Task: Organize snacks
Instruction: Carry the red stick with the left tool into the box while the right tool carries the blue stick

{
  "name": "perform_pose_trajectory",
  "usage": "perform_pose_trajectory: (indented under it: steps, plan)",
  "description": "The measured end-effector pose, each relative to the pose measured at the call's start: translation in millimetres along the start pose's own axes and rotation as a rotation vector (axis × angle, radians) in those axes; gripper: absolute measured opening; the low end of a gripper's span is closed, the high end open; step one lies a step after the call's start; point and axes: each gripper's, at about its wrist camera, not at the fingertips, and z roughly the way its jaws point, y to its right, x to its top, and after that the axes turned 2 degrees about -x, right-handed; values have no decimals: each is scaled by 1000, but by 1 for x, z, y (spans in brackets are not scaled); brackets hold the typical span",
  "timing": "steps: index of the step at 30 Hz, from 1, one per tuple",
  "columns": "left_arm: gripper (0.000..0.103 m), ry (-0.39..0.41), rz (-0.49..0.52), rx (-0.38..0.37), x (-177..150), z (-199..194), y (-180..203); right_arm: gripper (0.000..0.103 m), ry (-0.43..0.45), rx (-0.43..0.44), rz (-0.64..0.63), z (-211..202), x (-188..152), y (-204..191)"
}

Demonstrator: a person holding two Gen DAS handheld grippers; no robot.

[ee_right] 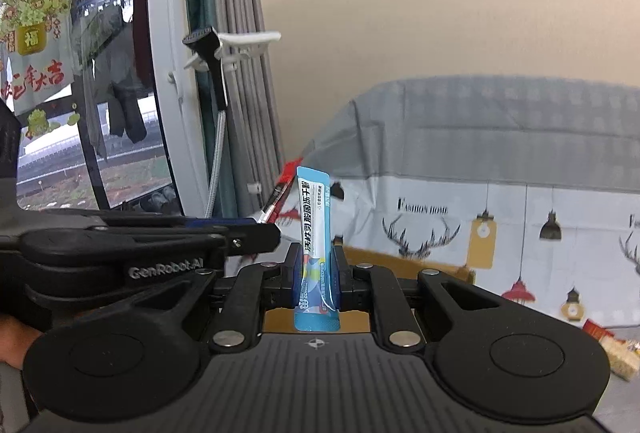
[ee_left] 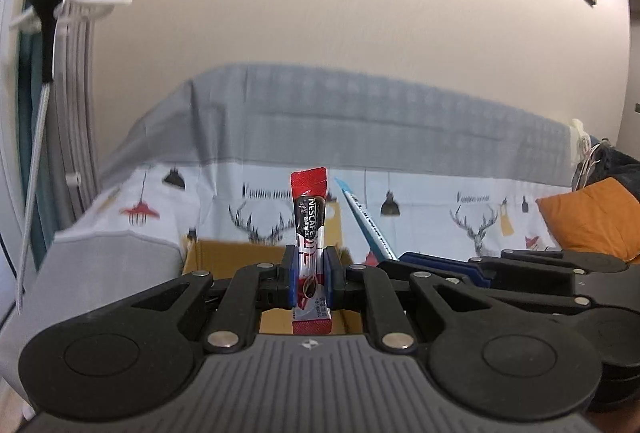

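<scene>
My left gripper [ee_left: 311, 275] is shut on a red Nescafe coffee stick [ee_left: 309, 217], held upright above a brown cardboard box [ee_left: 224, 255]. My right gripper [ee_right: 316, 275] is shut on a blue snack stick [ee_right: 315, 217], also upright, over the same box [ee_right: 404, 261]. The two grippers are side by side: the right gripper with the blue stick [ee_left: 362, 221] shows at the right of the left wrist view, and the left gripper with the red stick [ee_right: 280, 193] shows at the left of the right wrist view.
A sofa with a grey and white deer-print cover [ee_left: 360, 137] stands behind the box. An orange cushion [ee_left: 592, 217] lies at its right. Loose snack packs [ee_right: 618, 353] lie at the lower right. A curtain and window [ee_right: 120, 113] are at the left.
</scene>
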Motion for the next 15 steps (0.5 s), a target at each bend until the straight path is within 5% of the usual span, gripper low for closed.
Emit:
perform_pose_trajectory:
  steps: [15]
  plan:
    - [13, -233, -64, 28, -75, 102, -48, 15, -250, -40, 83, 90, -84, 31]
